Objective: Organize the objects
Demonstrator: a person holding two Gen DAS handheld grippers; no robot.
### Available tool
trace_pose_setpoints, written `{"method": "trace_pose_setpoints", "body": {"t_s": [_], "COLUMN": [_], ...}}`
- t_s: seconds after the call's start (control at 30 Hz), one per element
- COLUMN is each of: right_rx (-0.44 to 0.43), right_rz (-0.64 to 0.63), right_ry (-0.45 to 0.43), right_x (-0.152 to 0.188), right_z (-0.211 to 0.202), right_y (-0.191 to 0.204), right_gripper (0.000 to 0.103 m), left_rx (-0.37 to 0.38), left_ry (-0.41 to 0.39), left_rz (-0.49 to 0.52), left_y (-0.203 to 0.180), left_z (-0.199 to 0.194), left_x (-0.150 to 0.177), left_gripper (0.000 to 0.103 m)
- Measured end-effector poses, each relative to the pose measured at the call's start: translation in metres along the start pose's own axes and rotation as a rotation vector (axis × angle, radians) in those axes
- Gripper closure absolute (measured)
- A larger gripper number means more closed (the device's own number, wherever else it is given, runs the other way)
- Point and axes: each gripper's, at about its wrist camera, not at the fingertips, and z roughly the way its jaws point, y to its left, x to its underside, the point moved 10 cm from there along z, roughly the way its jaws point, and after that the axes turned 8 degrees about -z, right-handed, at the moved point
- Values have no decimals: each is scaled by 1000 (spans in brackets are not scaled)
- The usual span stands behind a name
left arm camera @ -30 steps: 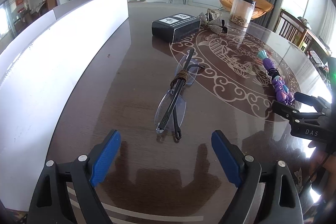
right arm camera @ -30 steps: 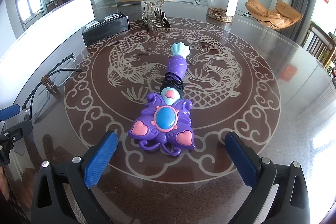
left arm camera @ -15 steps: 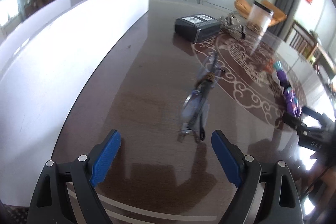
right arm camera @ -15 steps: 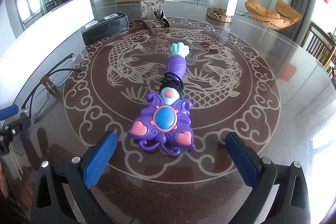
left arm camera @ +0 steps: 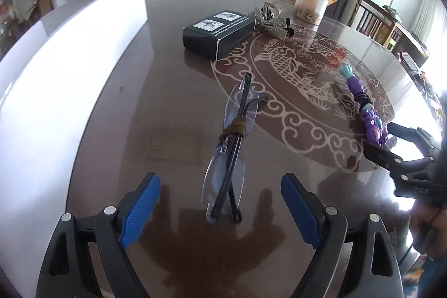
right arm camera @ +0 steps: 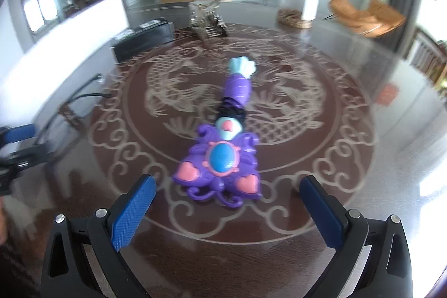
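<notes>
Folded rimless glasses point(left arm camera: 229, 147) with a brown band around the arms lie on the dark table, just ahead of my open, empty left gripper point(left arm camera: 220, 210). A purple toy wand point(right arm camera: 223, 155) with a blue oval gem, pink hearts and a black hair tie on its handle lies just ahead of my open, empty right gripper point(right arm camera: 227, 211). The wand also shows in the left wrist view point(left arm camera: 366, 113), with the right gripper point(left arm camera: 391, 144) beside it. The glasses point(right arm camera: 72, 108) show blurred at the left of the right wrist view.
A black box point(left arm camera: 218, 32), a silver bow point(left arm camera: 272, 21) and a clear jar point(left arm camera: 311, 0) stand farther back on the table. A white panel point(left arm camera: 56, 60) runs along the table's left edge. The left gripper point(right arm camera: 19, 147) shows at the left of the right wrist view.
My left gripper swung left and came back, now slightly closer to the glasses. My right gripper has moved slightly toward the wand; its view is now blurred by motion.
</notes>
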Motion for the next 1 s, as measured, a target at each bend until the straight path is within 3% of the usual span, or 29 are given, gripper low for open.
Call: {"method": "trace_pose_setpoints", "body": {"t_s": [0.03,0.13,0.23,0.27,0.33,0.4,0.43,0.53,0.77,0.87,1.0], "right_rx": [-28,-56,-46,-53,-37,6,7,-36,-96,-122,-203], "right_rz": [6,7,-20,-25,-38,-40,-31,13,-43,-103,-174], "right_ry": [13,25,125,162,212,211,208,162,-85,-186,-280], "right_x": [-3,-26,-43,-45,-48,-50,-52,-51,-74,-103,-148], "right_z": [-1,-8,7,15,28,31,29,16,-63,-102,-138], "right_y": [0,-5,-6,-5,-4,-9,-10,-11,18,46,98], "right_gripper": [0,0,1,3,32,78,83,83,83,83,83], "left_rx": [-2,-46,-50,-57,-62,-45,-25,28,122,118,39], "left_ry": [5,32,33,27,1,-40,-71,-148,-306,-357,-400], "left_rz": [4,54,83,87,85,69,56,23,-128,-171,-228], "left_y": [0,-3,-9,-9,-8,-4,-2,3,32,57,114], "left_z": [3,17,19,19,14,2,-8,-39,-123,-158,-194], "left_x": [-5,-14,-19,-20,-20,-18,-16,-13,-15,-23,-38], "left_gripper": [21,52,87,92,93,93,93,93,93,93,93]}}
